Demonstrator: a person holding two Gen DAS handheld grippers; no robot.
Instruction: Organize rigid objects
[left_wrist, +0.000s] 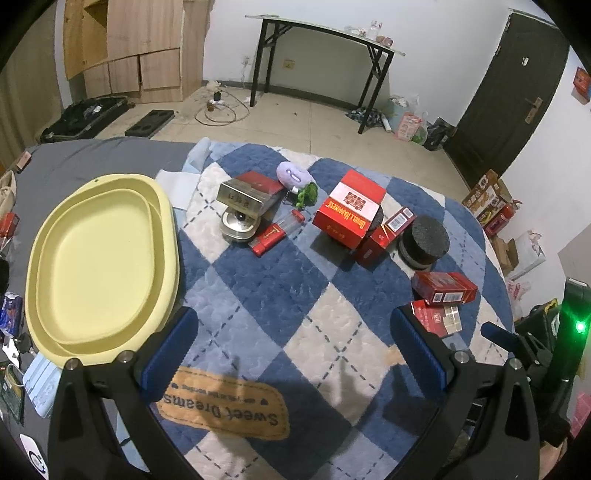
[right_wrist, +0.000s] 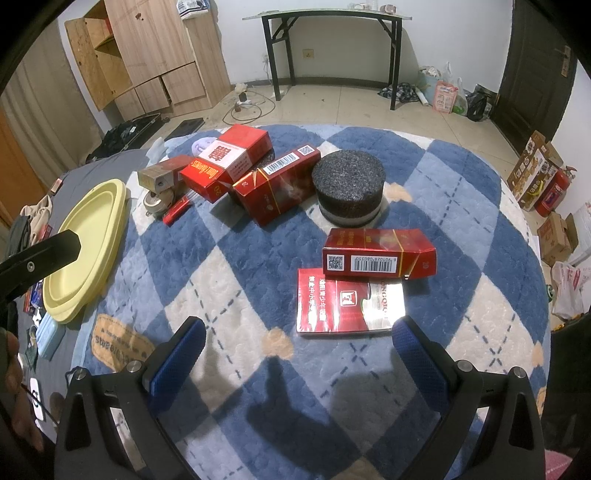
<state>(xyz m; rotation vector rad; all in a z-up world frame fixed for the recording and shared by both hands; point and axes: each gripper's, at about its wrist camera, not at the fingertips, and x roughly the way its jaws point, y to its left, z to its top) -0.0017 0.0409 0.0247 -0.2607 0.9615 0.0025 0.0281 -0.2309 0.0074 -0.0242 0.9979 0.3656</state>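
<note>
Boxes were the main thing on your quilted blue-and-white diamond blanket (right_wrist: 236, 306): glossy red cardboard packs scattered about, all hard-edged rectangles. Nearest your right gripper (right_wrist: 299, 343) lay a flat red pack (right_wrist: 343, 306) with a shiny silver panel, and a second red pack (right_wrist: 380, 254) sat on its long side, just behind and overlapping the flat one's far edge. Further back, a bigger red box (right_wrist: 225, 162) leaned on another barcoded pack (right_wrist: 273, 188), next to a rough, dark foam cylinder (right_wrist: 349, 184) with a pale band around its base. A silver metal box (left_wrist: 243, 197) rested on a round metal thing, with a small red lighter (left_wrist: 267, 240) beside it.

Your right gripper was spread wide with nothing between its blue textured pads (right_wrist: 177, 354), hovering just short of the flat pack. Your left gripper (left_wrist: 295, 350) was equally wide apart and empty over the blanket.

That smooth yellow oval tray (left_wrist: 99, 266) off to the left had nothing in it.
</note>
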